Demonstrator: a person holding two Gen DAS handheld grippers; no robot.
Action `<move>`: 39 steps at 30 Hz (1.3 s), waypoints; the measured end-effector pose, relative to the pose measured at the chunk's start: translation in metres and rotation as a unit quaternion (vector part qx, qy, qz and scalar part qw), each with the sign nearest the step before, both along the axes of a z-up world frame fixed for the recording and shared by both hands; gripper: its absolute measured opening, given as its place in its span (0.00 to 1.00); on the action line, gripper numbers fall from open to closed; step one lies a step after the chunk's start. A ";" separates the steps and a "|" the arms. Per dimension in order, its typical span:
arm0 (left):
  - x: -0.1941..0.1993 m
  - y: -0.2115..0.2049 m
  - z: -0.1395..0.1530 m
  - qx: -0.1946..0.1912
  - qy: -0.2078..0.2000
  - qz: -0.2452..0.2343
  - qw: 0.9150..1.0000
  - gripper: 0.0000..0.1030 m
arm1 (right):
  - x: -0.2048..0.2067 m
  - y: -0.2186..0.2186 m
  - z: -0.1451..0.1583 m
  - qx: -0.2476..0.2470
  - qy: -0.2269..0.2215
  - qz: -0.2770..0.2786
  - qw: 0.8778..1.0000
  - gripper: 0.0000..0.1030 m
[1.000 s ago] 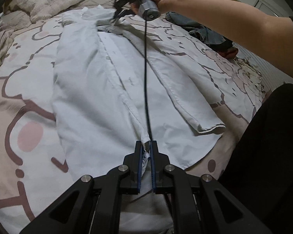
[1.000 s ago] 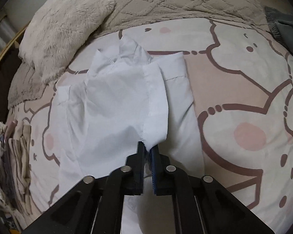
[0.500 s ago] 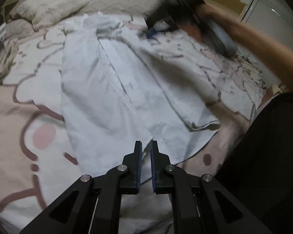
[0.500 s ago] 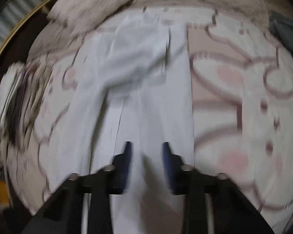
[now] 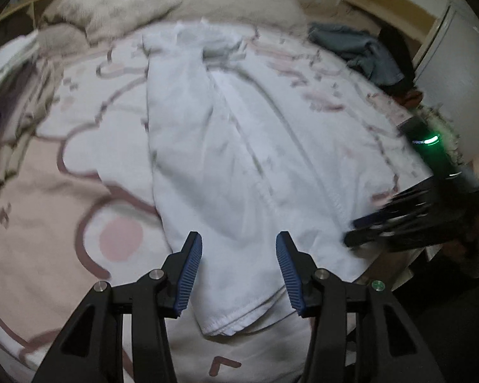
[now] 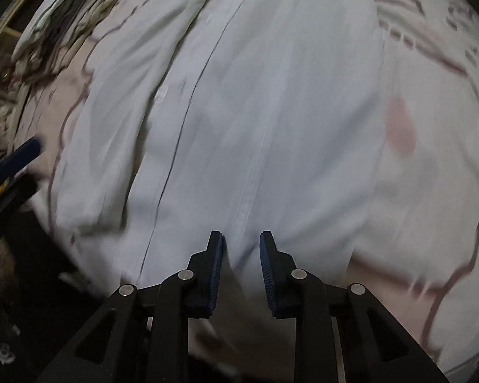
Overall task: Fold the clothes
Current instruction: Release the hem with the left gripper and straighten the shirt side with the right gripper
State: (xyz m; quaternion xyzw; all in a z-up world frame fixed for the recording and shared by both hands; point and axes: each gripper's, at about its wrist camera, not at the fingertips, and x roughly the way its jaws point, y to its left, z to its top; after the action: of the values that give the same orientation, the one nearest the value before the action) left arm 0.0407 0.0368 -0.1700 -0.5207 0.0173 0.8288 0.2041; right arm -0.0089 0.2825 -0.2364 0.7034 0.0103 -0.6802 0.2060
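Note:
A white button shirt [image 5: 239,146] lies lengthwise on the bed, collar at the far end, sides folded inward. My left gripper [image 5: 239,245] is open and empty, just above the shirt's near hem. My right gripper [image 6: 241,239] is open and empty, close over the shirt [image 6: 255,121] near its button placket. The right gripper also shows in the left wrist view [image 5: 399,223] at the shirt's right edge, blurred. The left gripper's blue fingertip [image 6: 25,153] shows at the left edge of the right wrist view.
The pink and white cartoon bedspread [image 5: 79,159] covers the bed. A fluffy pillow [image 5: 118,3] lies at the head, a pile of blue clothes [image 5: 357,51] at the far right, and folded clothes [image 5: 6,102] at the left edge.
Both grippers let go of the shirt and opened. The right gripper swung from the collar end down to the shirt's lower right side. The left gripper pulled back and up.

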 end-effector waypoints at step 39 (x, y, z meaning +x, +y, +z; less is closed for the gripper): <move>0.022 -0.002 -0.041 -0.028 -0.064 -0.057 0.996 0.46 | -0.294 0.047 0.008 -0.139 0.135 -0.372 0.908 0.05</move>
State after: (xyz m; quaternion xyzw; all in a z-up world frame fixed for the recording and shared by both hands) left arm 0.0627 0.0351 -0.2110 -0.5764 0.0571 0.7799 0.2373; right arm -0.3025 0.3297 -0.2289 0.5216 -0.3191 -0.7907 0.0297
